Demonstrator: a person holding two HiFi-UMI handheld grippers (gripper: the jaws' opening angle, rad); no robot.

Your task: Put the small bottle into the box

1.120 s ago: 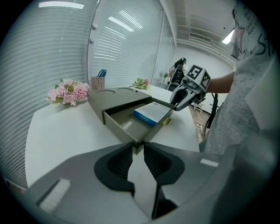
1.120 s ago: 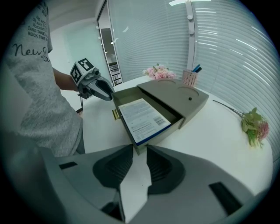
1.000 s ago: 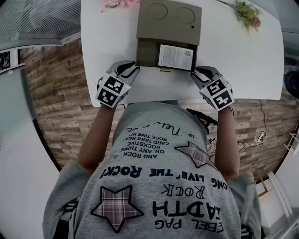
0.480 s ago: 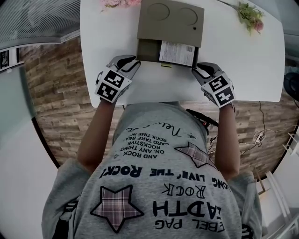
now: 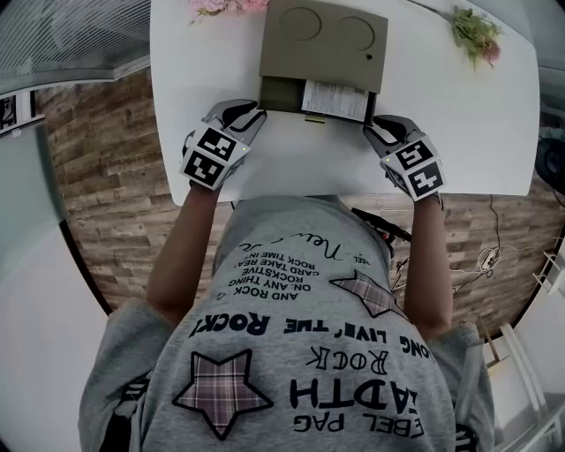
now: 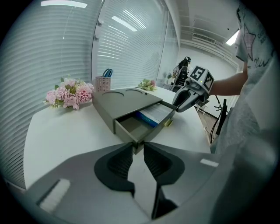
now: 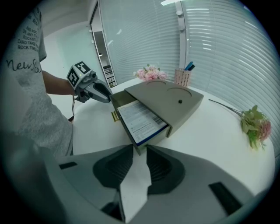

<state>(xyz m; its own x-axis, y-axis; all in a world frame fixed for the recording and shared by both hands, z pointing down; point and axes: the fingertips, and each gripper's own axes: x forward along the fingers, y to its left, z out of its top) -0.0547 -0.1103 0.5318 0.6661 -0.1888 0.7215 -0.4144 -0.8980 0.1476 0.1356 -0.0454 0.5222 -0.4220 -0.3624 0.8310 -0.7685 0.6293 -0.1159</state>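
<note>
From the bottom of the head view, a person's grey printed T-shirt gives way to a round white table. At mid-frame the left gripper and right gripper meet the front corners of a partly open drawer, jaws narrowly apart and clasping nothing. A white-and-blue carton lies in the drawer's right half. Above is the flat olive-grey box, with pink flowers at the top edge.

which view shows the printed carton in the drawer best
The right gripper view: the carton lies close, its printed top facing the camera. The head view shows the carton small; the left gripper view shows it far off and slanted.
</note>
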